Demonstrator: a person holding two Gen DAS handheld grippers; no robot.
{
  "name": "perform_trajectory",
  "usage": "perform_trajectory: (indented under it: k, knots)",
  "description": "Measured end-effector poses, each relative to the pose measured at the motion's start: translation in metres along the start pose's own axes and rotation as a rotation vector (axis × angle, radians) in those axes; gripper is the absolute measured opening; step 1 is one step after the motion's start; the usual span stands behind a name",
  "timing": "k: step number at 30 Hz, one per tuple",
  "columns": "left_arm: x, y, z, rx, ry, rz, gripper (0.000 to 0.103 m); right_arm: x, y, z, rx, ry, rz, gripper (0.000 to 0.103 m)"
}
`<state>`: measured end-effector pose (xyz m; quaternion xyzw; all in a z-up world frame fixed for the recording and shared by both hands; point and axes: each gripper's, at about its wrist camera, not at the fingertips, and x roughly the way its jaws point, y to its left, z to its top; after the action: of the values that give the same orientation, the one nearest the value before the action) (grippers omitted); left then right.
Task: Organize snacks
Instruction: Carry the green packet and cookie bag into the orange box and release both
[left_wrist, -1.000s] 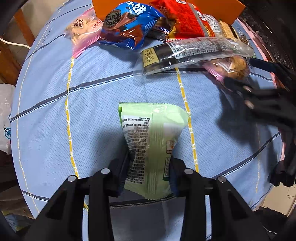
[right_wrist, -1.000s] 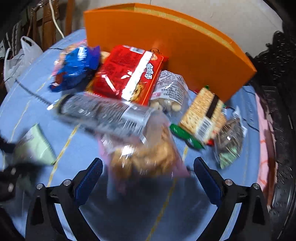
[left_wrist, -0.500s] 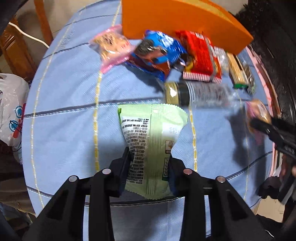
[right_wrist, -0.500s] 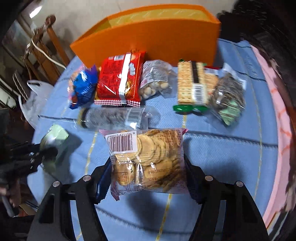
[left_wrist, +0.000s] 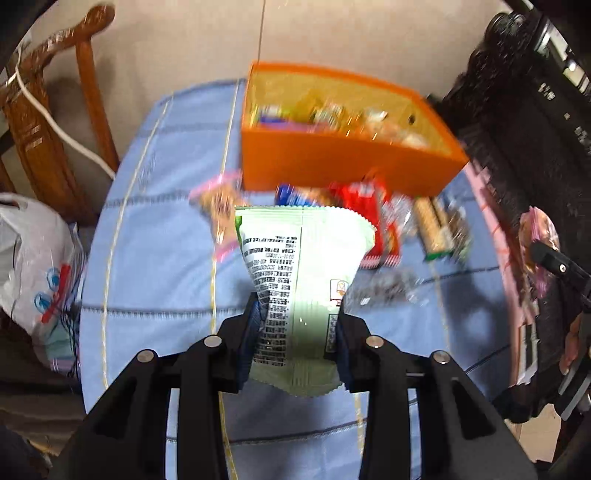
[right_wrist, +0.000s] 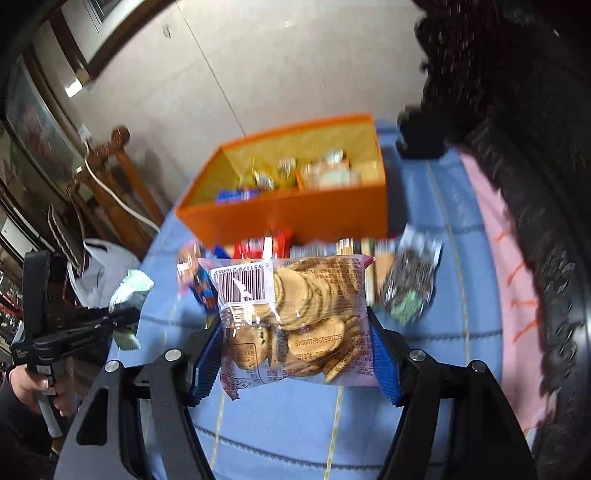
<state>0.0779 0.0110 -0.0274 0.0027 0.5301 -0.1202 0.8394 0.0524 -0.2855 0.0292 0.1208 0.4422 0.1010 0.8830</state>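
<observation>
Lifting of both snacks is done: left gripper pinches green packet, right gripper clamps cracker bag, now raised toward far orange box

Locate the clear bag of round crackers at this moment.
In the right wrist view, the clear bag of round crackers is clamped between the right gripper jaws, lifted above the blue tablecloth, in front of the orange box.

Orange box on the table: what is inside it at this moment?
The orange box is open-topped with a divider. Small wrapped snacks lie in both compartments, including a blue packet in the left one. Blur hides what they are, and the near wall covers the lower contents.
</observation>
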Motion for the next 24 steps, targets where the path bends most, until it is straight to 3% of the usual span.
perform_trajectory:
  k: [5,13,24]
  knots:
    - [-0.023,-0.011,0.036,0.008,-0.086,-0.017,0.035,-0.010,0.006,0.035,-0.016,-0.080,0.007,0.070]
    - [-0.033,-0.020,0.093,0.024,-0.168,-0.019,0.035,0.002,0.013,0.081,-0.026,-0.137,0.002,0.070]
    - [0.019,-0.032,0.179,-0.011,-0.174,-0.059,0.039,0.068,0.013,0.139,0.006,-0.131,-0.006,0.070]
